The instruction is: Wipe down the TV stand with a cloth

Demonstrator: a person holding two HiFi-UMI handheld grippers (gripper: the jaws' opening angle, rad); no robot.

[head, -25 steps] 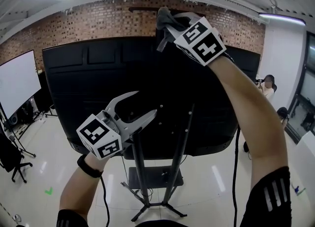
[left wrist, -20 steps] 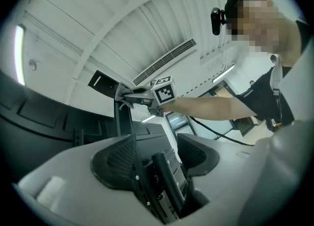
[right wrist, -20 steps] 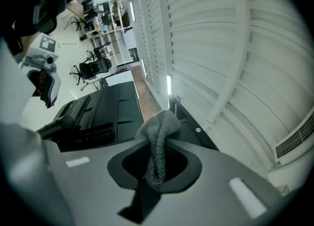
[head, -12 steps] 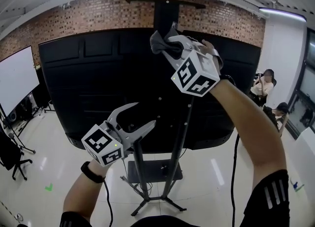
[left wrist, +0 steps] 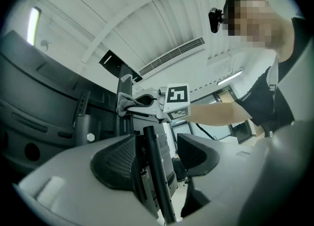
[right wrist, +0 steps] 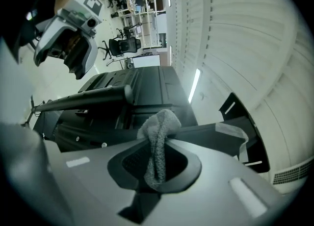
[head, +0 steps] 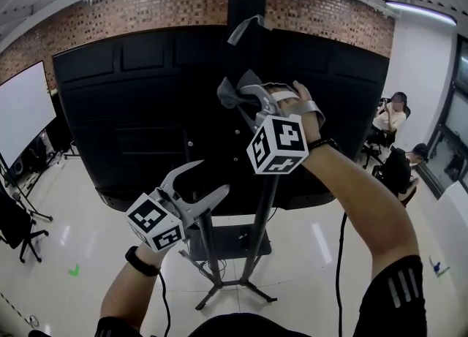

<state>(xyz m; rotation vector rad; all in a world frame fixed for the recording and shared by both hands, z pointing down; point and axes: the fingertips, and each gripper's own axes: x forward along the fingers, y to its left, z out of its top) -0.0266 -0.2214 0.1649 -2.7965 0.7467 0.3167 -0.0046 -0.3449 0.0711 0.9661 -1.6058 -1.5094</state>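
The right tongs (head: 241,100) are clenched on a small grey terry cloth (right wrist: 158,144), bunched into a fold and held high by the upright of the TV stand (head: 265,211), behind the black screen (head: 131,109). The left tongs (head: 214,176) hang released, lower down.

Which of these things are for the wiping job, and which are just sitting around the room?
For the job:
- grey cloth
- right gripper, pinching the cloth
- TV stand
- left gripper, open and empty

Just around:
- whiteboard
- office chair
- green floor mark
- people at the far right
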